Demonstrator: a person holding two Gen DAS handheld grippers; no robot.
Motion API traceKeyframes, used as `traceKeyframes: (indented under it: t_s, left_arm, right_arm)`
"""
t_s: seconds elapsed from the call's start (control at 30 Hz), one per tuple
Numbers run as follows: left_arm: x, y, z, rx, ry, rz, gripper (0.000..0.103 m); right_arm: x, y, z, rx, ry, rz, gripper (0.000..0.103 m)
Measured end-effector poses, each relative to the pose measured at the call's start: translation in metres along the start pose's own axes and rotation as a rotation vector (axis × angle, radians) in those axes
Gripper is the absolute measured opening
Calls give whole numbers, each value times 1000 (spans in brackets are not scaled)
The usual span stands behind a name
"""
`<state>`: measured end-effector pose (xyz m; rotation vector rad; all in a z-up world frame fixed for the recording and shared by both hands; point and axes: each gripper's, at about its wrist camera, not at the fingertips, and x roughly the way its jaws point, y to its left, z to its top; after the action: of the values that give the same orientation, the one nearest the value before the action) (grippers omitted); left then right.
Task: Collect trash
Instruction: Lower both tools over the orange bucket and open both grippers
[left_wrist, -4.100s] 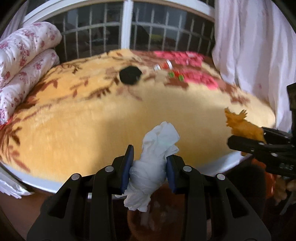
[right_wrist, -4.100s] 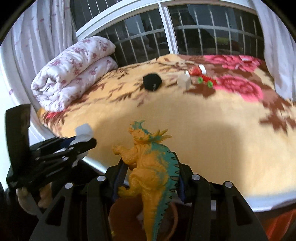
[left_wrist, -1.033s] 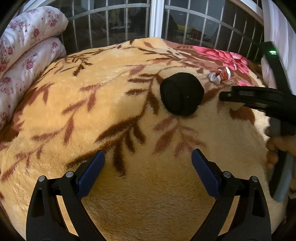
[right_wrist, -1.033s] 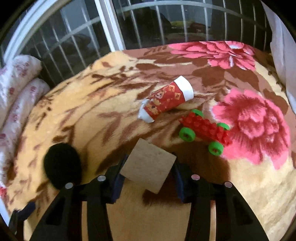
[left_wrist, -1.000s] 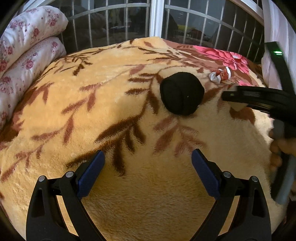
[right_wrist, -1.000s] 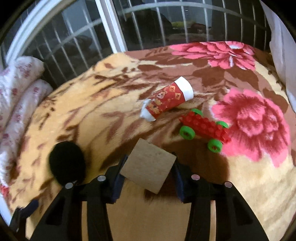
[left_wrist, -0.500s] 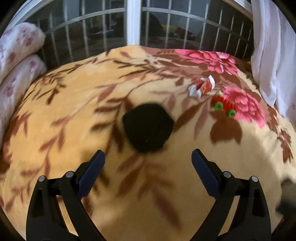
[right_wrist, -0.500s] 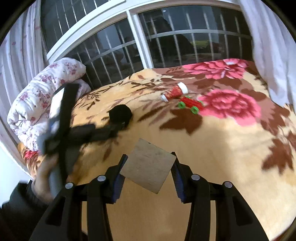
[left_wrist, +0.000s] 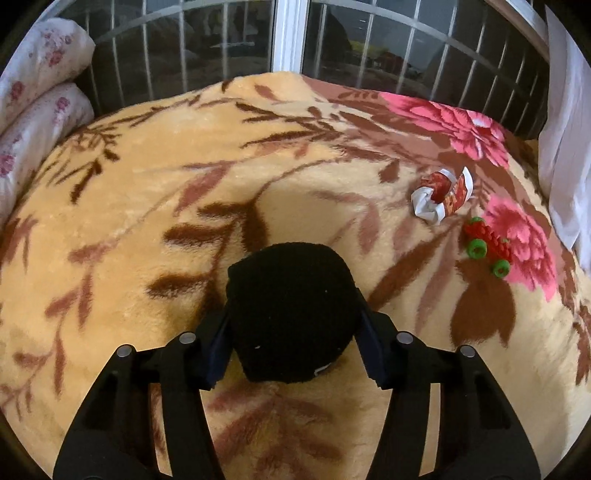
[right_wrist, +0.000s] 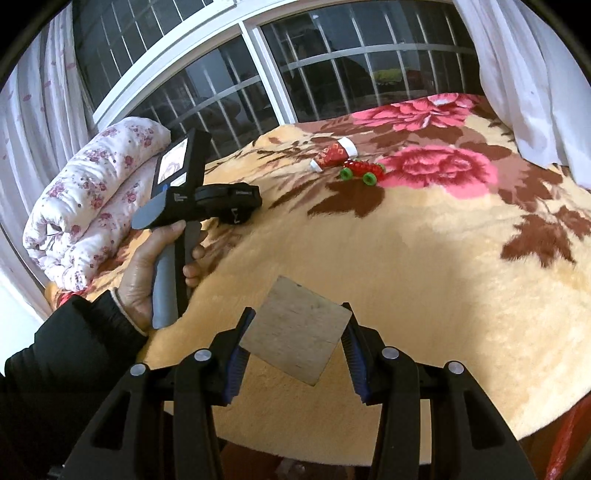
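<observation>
One floral blanket (left_wrist: 155, 192) over the bed, barred window (right_wrist: 317, 66) behind, seemingly dark outside.

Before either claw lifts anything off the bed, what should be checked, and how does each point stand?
1. Black fuzzy ball sits between the left claw fingers: ok.
2. Left claw fully clamped: not ok, jaws closing.
3. Wooden block pinched in the right claw: ok.
4. Crumpled red cup collected: not ok, it lies on the blanket.
5. Where the trash goes: cannot tell.
</observation>
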<state>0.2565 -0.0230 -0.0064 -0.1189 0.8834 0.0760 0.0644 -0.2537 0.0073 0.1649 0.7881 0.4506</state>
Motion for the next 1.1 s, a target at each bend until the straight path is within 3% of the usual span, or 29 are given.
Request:
traceKeyframes:
  t_s: [0.33,0.63,0.9,1.1]
  left_arm:
    - [-79,-10,-34,49,-82,-26,56]
    - [-183,-18,-115,163,-154,-71,56]
    - [-230,-9,-211,220,-84,-126,56]
    - [-207,5,-272,215,78,-179,56]
  right_arm:
    - [-33,16,-14,-38,-23,3,45]
    - [-69,35,-47,-103,-27,35,46]
    - [-88,50,-93,-186,55,77,46]
    - [-74,51,-126,-196,161,85,46]
